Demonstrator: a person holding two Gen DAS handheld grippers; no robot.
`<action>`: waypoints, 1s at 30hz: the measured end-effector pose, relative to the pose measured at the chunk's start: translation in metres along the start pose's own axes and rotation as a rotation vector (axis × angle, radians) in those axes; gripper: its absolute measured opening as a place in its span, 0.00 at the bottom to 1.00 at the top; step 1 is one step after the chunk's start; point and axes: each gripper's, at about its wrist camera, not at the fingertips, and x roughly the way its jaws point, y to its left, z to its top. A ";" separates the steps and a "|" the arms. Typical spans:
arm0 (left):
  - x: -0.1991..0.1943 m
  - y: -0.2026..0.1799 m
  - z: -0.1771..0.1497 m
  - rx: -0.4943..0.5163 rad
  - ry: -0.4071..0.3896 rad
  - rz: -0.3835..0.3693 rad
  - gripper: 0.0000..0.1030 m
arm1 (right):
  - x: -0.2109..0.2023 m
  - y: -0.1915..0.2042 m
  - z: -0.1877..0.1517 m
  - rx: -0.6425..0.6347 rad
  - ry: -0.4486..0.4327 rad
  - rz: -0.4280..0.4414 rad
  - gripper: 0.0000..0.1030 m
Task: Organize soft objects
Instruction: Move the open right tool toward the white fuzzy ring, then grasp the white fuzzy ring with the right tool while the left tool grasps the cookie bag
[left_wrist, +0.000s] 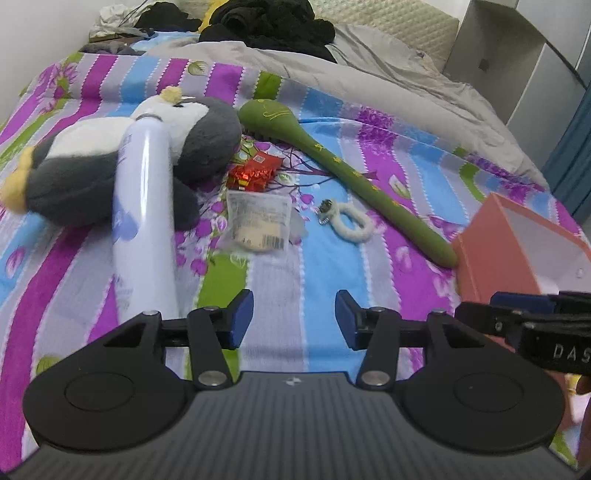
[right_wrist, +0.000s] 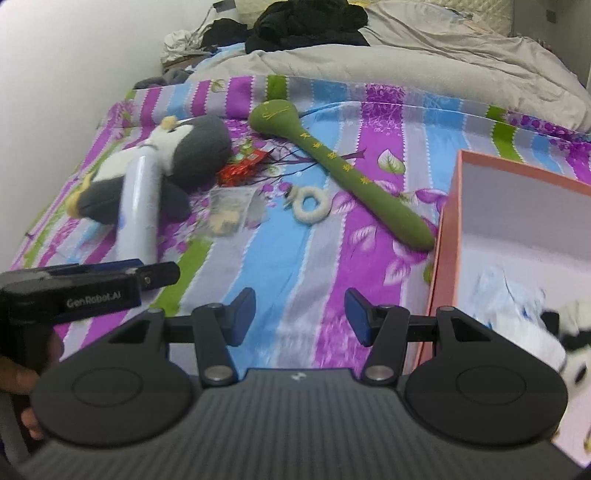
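While grippers hover, one penguin (left_wrist: 110, 155), one box (right_wrist: 517, 221).

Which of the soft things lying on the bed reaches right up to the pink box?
The long green plush stick: its narrow end reaches the pink box. The penguin toy and fluffy white ring lie well away.

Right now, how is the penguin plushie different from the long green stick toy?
The penguin plushie is fat, round, grey and white; the green stick toy is long, thin, with yellow stars. A white tube lies across the penguin plushie; nothing lies on the green stick toy, whose tip meets the pink box. Both lie on the striped bedsheet.
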 end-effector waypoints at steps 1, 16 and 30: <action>0.010 0.000 0.004 0.008 0.000 0.006 0.57 | 0.008 -0.002 0.004 0.007 0.003 -0.001 0.54; 0.119 0.007 0.031 0.060 0.000 0.077 0.62 | 0.122 -0.014 0.055 0.021 0.040 -0.015 0.54; 0.168 0.007 0.038 0.139 -0.026 0.163 0.65 | 0.176 -0.009 0.069 -0.033 0.060 -0.039 0.53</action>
